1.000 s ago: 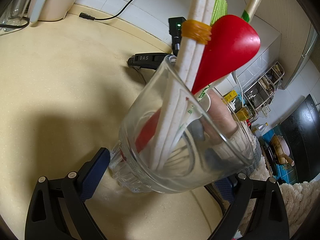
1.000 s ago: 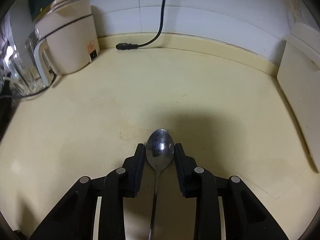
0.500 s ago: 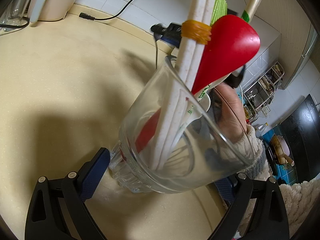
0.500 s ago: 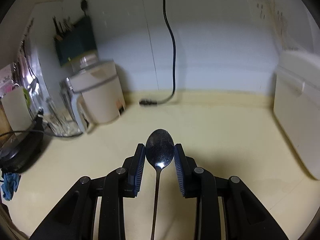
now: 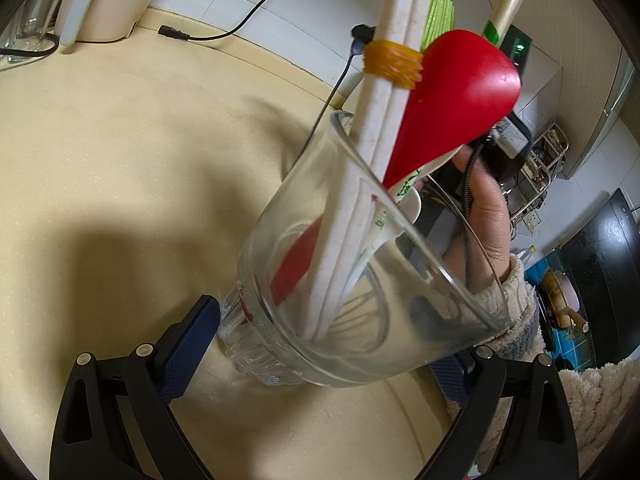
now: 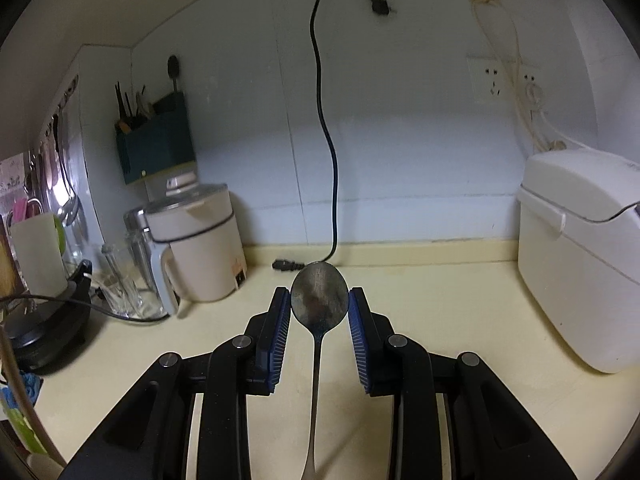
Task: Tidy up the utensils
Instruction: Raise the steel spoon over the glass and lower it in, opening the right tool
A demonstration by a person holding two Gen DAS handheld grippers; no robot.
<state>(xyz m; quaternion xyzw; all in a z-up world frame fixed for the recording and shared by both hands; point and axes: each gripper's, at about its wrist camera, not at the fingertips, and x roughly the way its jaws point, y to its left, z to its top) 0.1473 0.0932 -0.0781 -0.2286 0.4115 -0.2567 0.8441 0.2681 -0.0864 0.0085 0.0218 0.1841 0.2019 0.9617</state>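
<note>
My left gripper (image 5: 324, 344) is shut on the base of a clear glass cup (image 5: 360, 280), held tilted over the beige counter (image 5: 120, 140). In the cup stand a red spoon (image 5: 452, 100), a bundle of white chopsticks (image 5: 384, 120) bound with a yellow rubber band, and a white spoon with green print. Behind the cup a person's hand (image 5: 484, 220) holds the other gripper. In the right wrist view my right gripper (image 6: 319, 298) is shut on the bowl of a metal spoon (image 6: 316, 380), its handle running back toward the camera, lifted above the counter.
A cream electric kettle (image 6: 200, 252) and glass jars (image 6: 120, 284) stand at the back left, with a loose black power cord (image 6: 328, 140) beside them. A white appliance (image 6: 580, 260) fills the right side. A teal utensil holder (image 6: 156, 140) hangs on the wall.
My right gripper has risen and tipped upward with the metal spoon; its view went from the counter to the wall. The left gripper and cup stayed still.
</note>
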